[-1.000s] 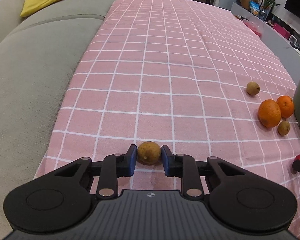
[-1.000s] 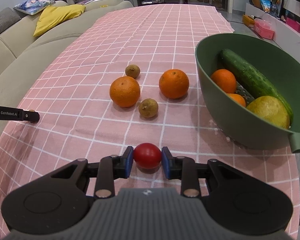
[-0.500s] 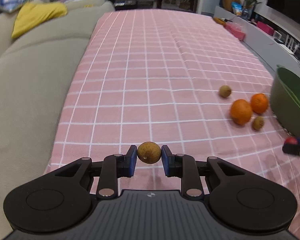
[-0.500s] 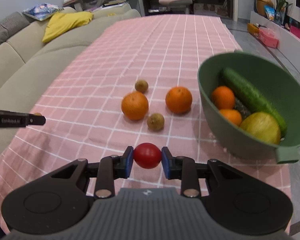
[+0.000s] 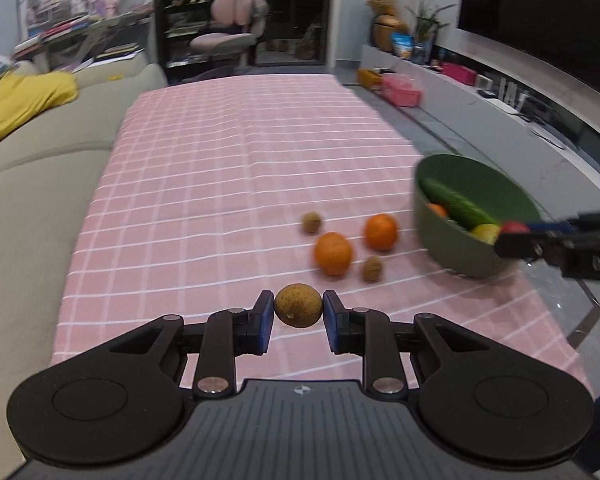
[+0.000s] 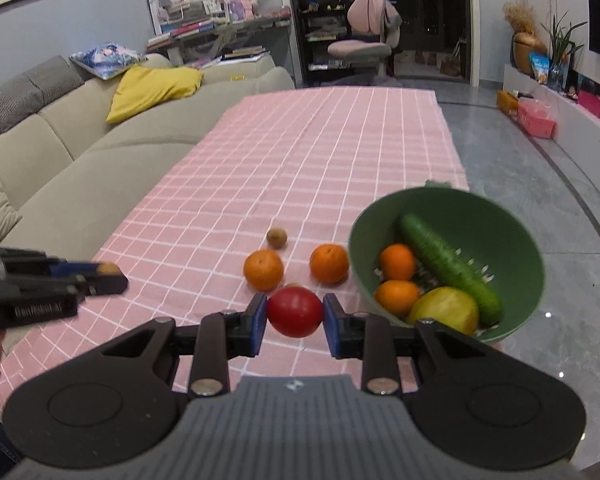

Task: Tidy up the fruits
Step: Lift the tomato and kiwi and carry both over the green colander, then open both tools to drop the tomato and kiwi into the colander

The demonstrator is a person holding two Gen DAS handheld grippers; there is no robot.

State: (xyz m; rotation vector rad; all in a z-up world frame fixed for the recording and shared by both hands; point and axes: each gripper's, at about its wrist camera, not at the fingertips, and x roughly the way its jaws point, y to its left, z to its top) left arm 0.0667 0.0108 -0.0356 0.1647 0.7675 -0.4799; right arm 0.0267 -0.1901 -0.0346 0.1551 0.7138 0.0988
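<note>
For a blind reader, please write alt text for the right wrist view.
The right gripper holds a red tomato above a pink checked tablecloth. A green bowl of fruit with a cucumber stands right.

Small brown fruit (image 6: 293,285) mostly hidden behind tomato (image 6: 294,311); left view motion-blurred; right tongs (image 5: 518,232) cut off by frame edge.

Each gripper, the left gripper (image 5: 299,316) and the right gripper (image 6: 295,318), is matte black with blue pads (image 5: 265,322), silver screws (image 5: 215,383) and a ribbed grey body (image 6: 296,432).
</note>
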